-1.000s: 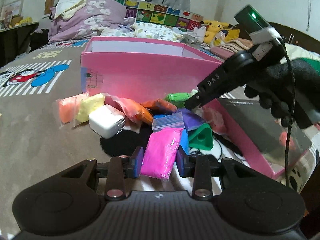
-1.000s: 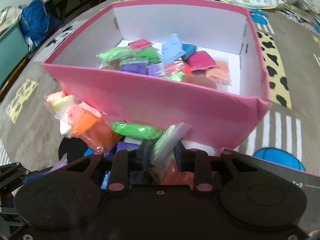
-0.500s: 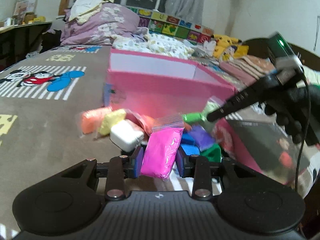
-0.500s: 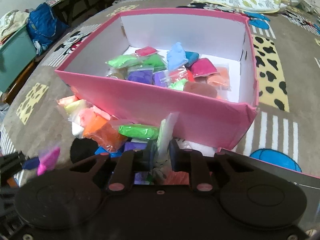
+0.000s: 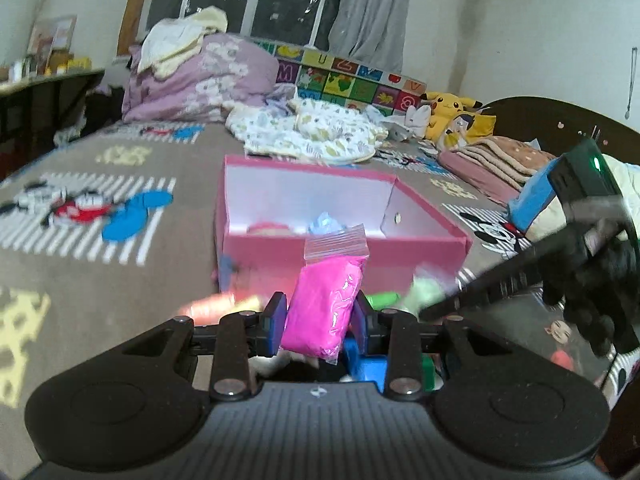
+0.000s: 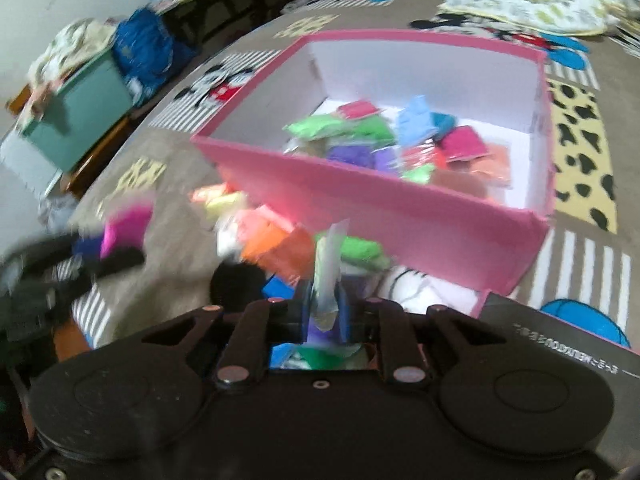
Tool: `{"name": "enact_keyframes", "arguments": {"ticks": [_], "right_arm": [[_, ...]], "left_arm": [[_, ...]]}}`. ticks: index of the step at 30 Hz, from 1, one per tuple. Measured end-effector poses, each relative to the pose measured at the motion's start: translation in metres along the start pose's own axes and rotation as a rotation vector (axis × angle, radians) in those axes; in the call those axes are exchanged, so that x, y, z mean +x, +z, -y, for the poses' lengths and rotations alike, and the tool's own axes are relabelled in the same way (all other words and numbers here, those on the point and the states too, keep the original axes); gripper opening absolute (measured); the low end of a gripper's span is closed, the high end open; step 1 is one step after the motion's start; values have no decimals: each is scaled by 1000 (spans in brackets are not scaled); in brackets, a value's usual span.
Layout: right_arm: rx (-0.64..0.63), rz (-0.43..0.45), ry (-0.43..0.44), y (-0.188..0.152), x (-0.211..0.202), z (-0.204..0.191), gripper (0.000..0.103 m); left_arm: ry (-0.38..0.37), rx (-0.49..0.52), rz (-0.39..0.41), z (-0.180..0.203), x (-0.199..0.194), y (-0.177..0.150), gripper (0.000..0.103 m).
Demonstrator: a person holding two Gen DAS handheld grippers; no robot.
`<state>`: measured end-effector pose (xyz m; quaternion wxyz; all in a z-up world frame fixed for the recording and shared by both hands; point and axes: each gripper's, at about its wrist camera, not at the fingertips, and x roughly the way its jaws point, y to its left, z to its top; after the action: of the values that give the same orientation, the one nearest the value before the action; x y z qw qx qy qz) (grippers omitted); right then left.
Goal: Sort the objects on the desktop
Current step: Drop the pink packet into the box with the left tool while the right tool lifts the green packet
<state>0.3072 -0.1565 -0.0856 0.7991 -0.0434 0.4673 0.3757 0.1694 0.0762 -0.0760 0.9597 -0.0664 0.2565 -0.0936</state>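
Between two closing jaws each: one pink bag, one pale bag.

Squeezed tight in the left gripper (image 5: pixel 320 316), a bright pink clay bag (image 5: pixel 326 312), held up off the brown blanket (image 5: pixel 120 280) and aimed at the pink box (image 5: pixel 344 248) just ahead. Pinched thin in the right gripper (image 6: pixel 325 312), a pale green clay bag (image 6: pixel 329 276) by its clear flat top, jaws just pulled shut on it. Lifted high like this, probably to clear the box wall and drop inside with the other bags (image 6: pixel 404 148). Still waiting on the blanket by the box: a heap of loose bags (image 6: pixel 280 248), orange, yellow, green and blue. Off to one side, a black lid (image 6: pixel 560 340).
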Motion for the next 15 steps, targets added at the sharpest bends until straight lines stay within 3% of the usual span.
{"name": "enact_keyframes", "arguments": {"ticks": [15], "right_arm": [[-143,-83,-69,-9,20,-20,14]], "left_arm": [[5,3,-9,-9,42,66,32]]}}
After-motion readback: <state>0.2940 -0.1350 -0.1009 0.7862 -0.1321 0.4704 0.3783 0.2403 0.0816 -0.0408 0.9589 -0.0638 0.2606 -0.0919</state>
